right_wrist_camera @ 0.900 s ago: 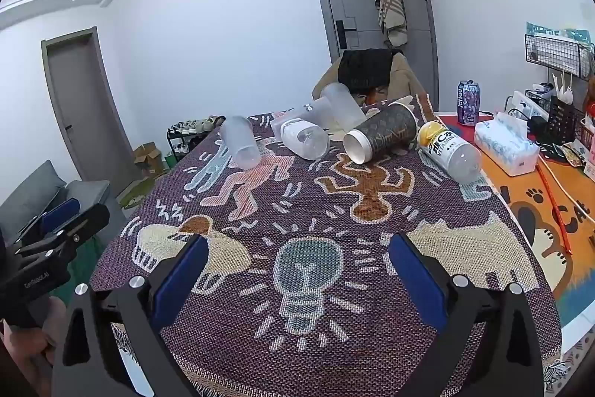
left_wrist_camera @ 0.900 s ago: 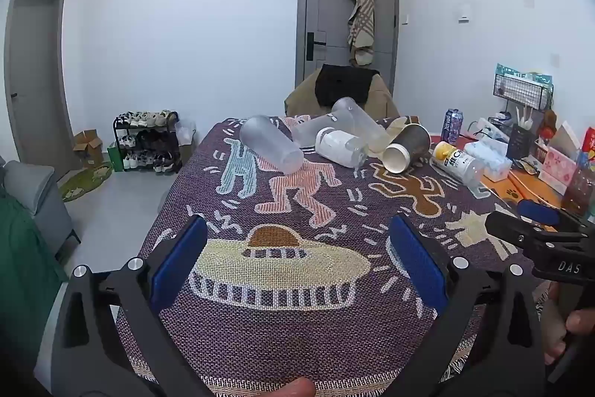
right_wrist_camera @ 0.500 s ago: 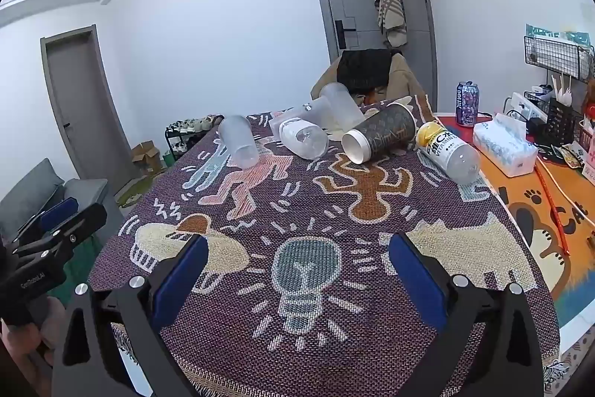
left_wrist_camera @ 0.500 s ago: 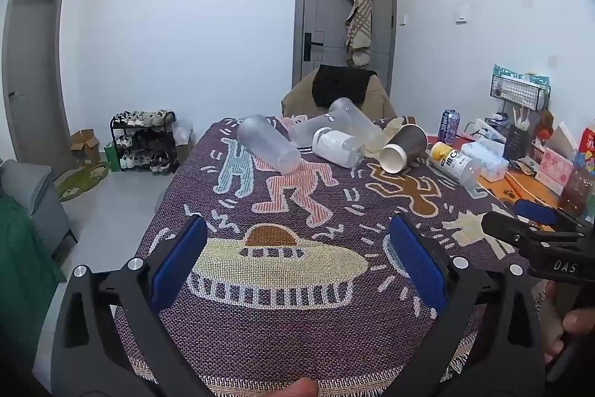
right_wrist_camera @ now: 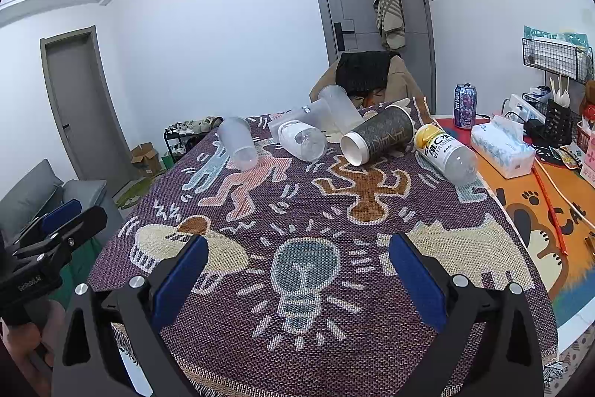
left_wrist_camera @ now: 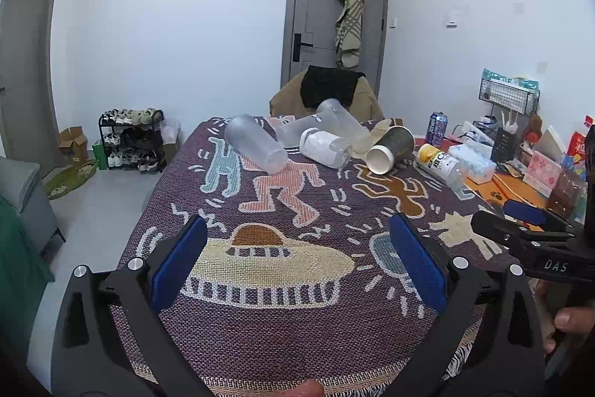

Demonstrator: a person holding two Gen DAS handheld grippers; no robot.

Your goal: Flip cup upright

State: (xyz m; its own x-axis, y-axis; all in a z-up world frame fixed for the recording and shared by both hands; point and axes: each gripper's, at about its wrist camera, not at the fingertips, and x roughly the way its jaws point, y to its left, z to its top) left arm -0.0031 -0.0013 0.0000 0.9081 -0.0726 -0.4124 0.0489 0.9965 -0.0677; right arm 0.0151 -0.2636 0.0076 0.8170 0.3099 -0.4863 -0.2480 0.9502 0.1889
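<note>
Several cups lie on their sides at the far end of the patterned tablecloth (left_wrist_camera: 297, 315): a frosted clear cup (left_wrist_camera: 256, 148) (right_wrist_camera: 237, 143), a white-labelled clear cup (left_wrist_camera: 325, 147) (right_wrist_camera: 302, 139), two clear cups behind it (left_wrist_camera: 344, 123) (right_wrist_camera: 340, 106), and a dark paper cup with a white rim (left_wrist_camera: 390, 149) (right_wrist_camera: 377, 139). My left gripper (left_wrist_camera: 297, 266) is open and empty above the near edge, far from the cups. My right gripper (right_wrist_camera: 297, 270) is open and empty over the lightbulb pattern.
A yellow-capped bottle (right_wrist_camera: 446, 153) lies right of the paper cup. A tissue pack (right_wrist_camera: 502, 151), a soda can (right_wrist_camera: 465, 106) and desk clutter stand on the orange mat (right_wrist_camera: 539, 211) at right. A chair (left_wrist_camera: 327, 95) stands behind the table.
Both grippers have drawn back slightly toward the near edge; the cups look a little smaller and farther. Nothing on the table has moved.
</note>
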